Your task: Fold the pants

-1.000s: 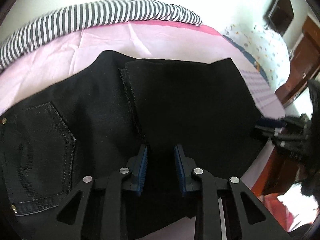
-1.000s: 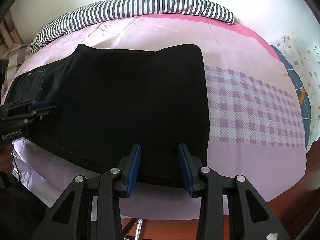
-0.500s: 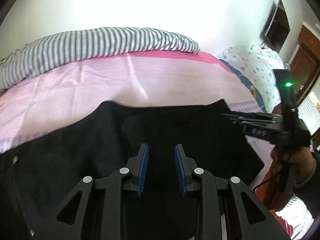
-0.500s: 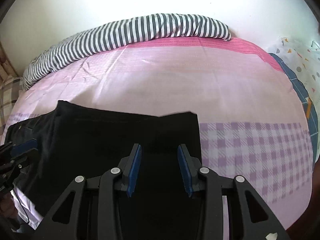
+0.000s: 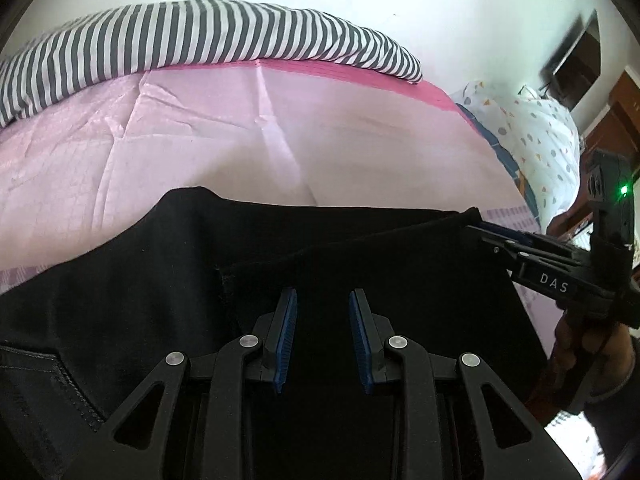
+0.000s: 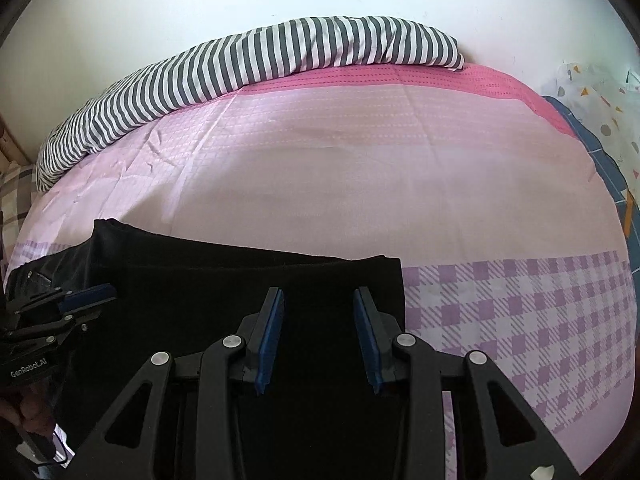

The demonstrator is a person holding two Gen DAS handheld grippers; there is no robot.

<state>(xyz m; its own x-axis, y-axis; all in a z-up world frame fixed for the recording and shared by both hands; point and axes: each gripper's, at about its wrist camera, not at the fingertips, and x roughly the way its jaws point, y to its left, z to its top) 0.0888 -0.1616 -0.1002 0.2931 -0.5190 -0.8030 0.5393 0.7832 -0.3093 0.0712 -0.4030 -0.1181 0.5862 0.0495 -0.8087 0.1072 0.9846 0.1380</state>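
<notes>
Across the left wrist view, the left tongs hang over the black pants, which lie folded on the pink bed sheet; the blue pads stand a narrow way apart, with black cloth seen between and below them, but whether they pinch the fabric I cannot tell. At the right edge the right tongs reach to the far corner of the upper layer, a hand gripping their handle. A striped blanket runs along the far side of the bed. From the right wrist view, the right tongs sit over the pants near their right edge, beside the checked part of the sheet; the pads have just closed in a little and stand partly open, cloth showing between them, a grip not discernible. The left tongs show at the left edge over the pants.
</notes>
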